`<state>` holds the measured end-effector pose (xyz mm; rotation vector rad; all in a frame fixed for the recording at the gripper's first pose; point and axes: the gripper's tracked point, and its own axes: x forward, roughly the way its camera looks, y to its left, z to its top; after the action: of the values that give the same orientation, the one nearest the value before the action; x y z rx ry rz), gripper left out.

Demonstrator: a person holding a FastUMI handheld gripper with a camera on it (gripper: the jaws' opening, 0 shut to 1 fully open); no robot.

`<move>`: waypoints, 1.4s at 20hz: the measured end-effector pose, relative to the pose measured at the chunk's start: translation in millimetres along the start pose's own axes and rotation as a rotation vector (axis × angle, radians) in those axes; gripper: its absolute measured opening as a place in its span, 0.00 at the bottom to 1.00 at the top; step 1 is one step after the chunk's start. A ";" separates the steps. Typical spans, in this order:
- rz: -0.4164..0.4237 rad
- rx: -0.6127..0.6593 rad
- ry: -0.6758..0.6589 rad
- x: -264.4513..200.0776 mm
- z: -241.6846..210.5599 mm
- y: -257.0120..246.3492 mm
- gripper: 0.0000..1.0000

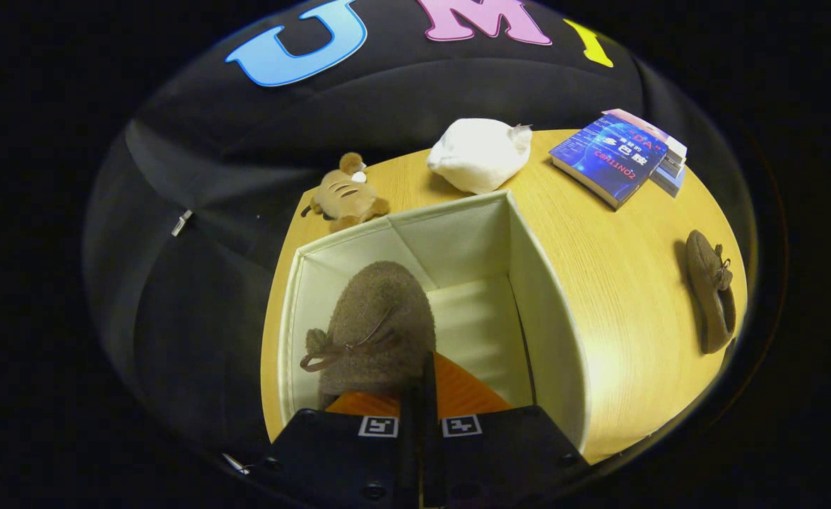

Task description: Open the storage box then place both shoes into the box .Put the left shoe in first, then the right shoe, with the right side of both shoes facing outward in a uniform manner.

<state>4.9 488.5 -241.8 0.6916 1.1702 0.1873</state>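
While the gripper [422,385] is closed on the heel of the brown shoe [376,325], its toe points forward and down into the open storage box [550,332].

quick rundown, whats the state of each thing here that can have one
storage box: open, upright on the table
shoe in the gripper: held over the open box, toe forward, lace bow on top
second shoe: lying on the table right of the box, untouched
gripper: fingers closed together on the first shoe's heel
book: shut, on a small stack
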 end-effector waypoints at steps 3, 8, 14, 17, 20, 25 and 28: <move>0.074 0.008 0.035 4.6 -7.1 18.0 0.18; 0.152 -0.031 0.040 -2.1 -10.2 38.9 0.98; 0.196 -0.073 -0.008 -19.7 0.9 42.6 0.98; 0.239 -0.118 -0.078 -45.4 22.7 43.6 0.98; 0.272 -0.171 -0.167 -74.5 48.2 36.5 0.98; 0.259 -0.331 -0.345 -121.7 85.4 -9.9 0.98; 0.229 -0.423 -0.421 -150.9 95.4 -51.5 0.98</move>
<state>18.5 337.8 -133.9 0.4567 0.6174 0.4452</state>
